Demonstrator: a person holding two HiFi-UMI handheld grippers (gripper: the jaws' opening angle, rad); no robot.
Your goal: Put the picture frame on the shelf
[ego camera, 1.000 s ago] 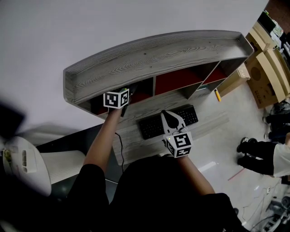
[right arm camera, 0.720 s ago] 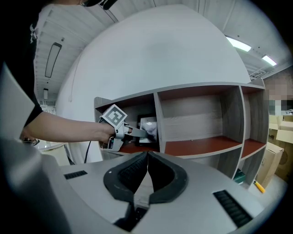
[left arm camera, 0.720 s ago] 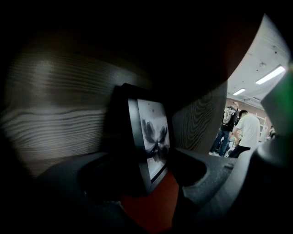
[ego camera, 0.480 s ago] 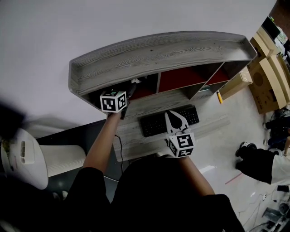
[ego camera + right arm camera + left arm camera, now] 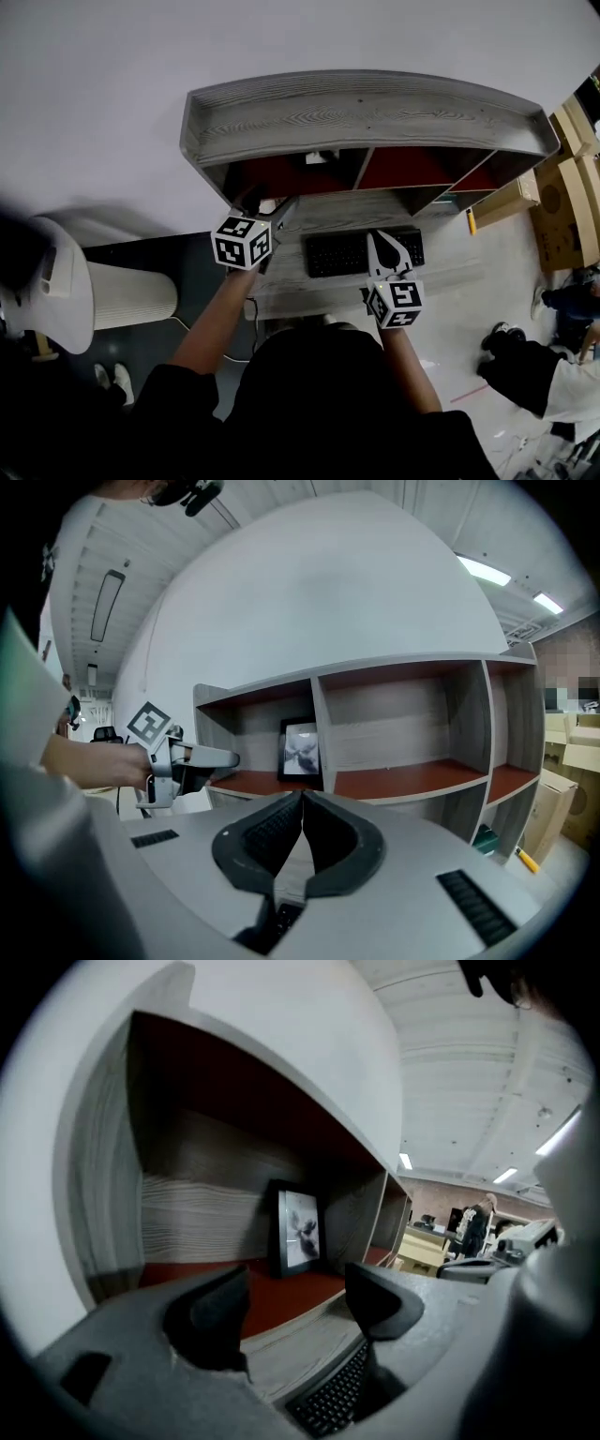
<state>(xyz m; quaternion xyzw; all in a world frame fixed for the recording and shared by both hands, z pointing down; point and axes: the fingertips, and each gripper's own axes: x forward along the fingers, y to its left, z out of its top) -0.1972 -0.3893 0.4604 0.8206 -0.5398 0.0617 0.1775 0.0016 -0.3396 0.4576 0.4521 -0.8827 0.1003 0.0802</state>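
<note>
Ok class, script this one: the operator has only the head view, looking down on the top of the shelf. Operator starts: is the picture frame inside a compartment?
Observer: Yes. The picture frame stands upright in the shelf's leftmost compartment, beside the divider.
Operator: Is the left gripper on it?
Observer: No. The left gripper has just been opening its jaws; they stand apart with nothing between them, and the frame is well beyond them.
Operator: And the right gripper?
Observer: The right gripper has its jaws together, holding nothing.
</note>
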